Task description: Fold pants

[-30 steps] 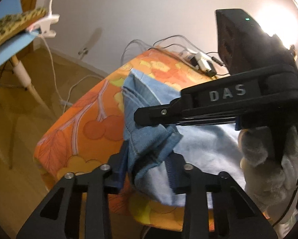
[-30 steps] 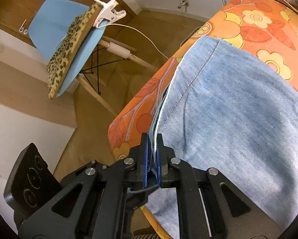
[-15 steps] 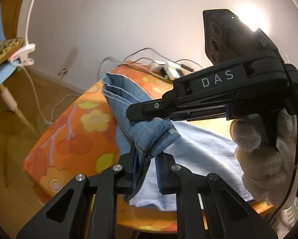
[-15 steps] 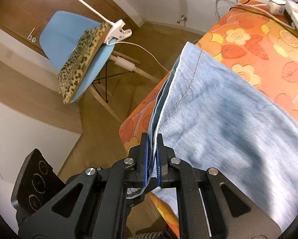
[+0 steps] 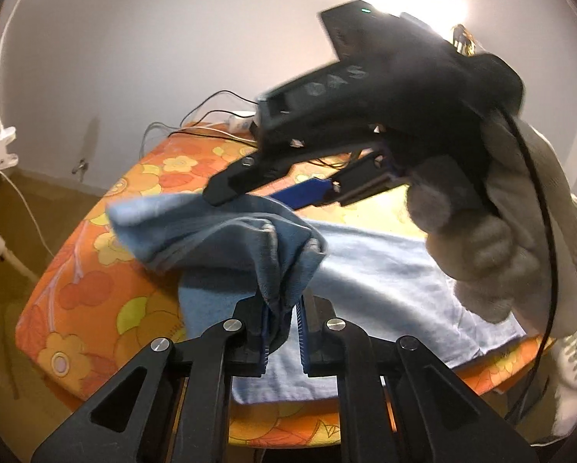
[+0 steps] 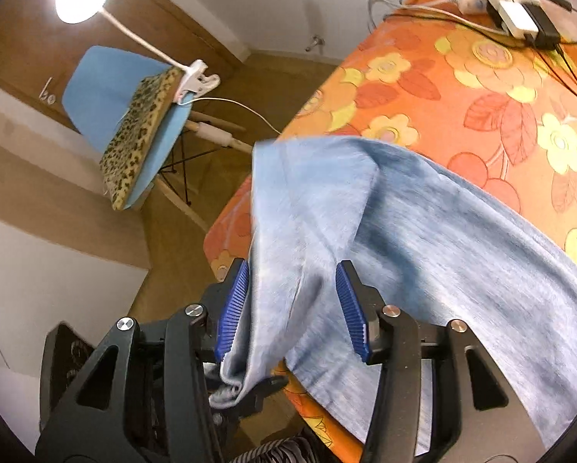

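Note:
Light blue denim pants [image 5: 385, 281] lie across a table with an orange flowered cloth [image 5: 95, 289]. One end is lifted and bunched. My left gripper [image 5: 282, 332] has its jaws slightly apart with a fold of the pants [image 5: 277, 262] between them. My right gripper [image 6: 292, 308] is open, its blue pads [image 6: 232, 305] wide apart, and the pants' edge [image 6: 288, 239] hangs loose between them. In the left wrist view the right gripper [image 5: 273, 196] hovers just above the raised fold, held by a gloved hand [image 5: 500, 231].
A blue chair with a leopard cushion [image 6: 134, 123] and a clip-on lamp [image 6: 196, 77] stands left of the table. A power strip, adapters and cables [image 6: 512, 7] lie at the table's far end. Wooden floor [image 5: 3, 270] lies beyond the table's left edge.
My right gripper has opened and let go of the pants' edge. Both grippers have carried the lifted end further over the table. The left jaws have parted a little.

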`<move>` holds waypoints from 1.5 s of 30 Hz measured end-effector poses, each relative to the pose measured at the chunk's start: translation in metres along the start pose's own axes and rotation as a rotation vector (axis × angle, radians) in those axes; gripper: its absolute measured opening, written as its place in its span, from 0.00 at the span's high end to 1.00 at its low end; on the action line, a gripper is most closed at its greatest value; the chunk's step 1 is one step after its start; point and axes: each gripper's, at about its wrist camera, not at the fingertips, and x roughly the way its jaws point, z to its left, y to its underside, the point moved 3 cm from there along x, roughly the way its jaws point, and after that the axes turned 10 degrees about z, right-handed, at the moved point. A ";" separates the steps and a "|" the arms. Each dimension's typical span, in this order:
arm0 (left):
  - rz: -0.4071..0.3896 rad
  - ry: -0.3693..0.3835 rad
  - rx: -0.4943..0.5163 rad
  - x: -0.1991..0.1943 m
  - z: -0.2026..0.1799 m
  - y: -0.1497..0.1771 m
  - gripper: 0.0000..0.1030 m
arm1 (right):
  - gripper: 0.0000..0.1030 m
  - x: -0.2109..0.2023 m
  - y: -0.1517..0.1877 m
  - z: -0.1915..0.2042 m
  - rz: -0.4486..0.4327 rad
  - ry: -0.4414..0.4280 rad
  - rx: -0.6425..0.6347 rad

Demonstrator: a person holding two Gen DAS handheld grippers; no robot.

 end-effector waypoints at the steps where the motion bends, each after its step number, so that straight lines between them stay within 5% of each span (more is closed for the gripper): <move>1: 0.004 -0.001 0.003 0.001 0.000 0.001 0.90 | 0.52 0.003 -0.002 -0.001 0.005 0.002 0.001; 6: 0.003 0.006 -0.017 0.005 0.003 0.008 0.91 | 0.52 0.021 -0.003 0.017 0.081 0.060 -0.087; 12: -0.015 0.037 -0.080 0.006 0.003 0.022 0.91 | 0.52 0.065 0.008 0.046 0.268 0.300 -0.284; 15: -0.021 0.058 -0.116 0.006 0.009 0.032 0.91 | 0.52 0.075 0.004 0.051 0.263 0.415 -0.349; 21: -0.020 0.078 -0.151 0.010 0.019 0.044 0.91 | 0.52 0.087 -0.029 0.053 0.244 0.381 -0.299; 27: -0.003 0.080 -0.144 0.011 0.018 0.048 0.91 | 0.52 0.119 -0.057 0.058 0.219 0.462 -0.276; 37: 0.012 0.094 -0.136 0.013 0.017 0.047 0.91 | 0.52 0.121 -0.098 0.029 0.179 0.368 -0.027; 45: 0.021 0.098 -0.143 0.017 0.020 0.049 0.91 | 0.52 0.123 -0.095 0.042 0.194 0.421 -0.157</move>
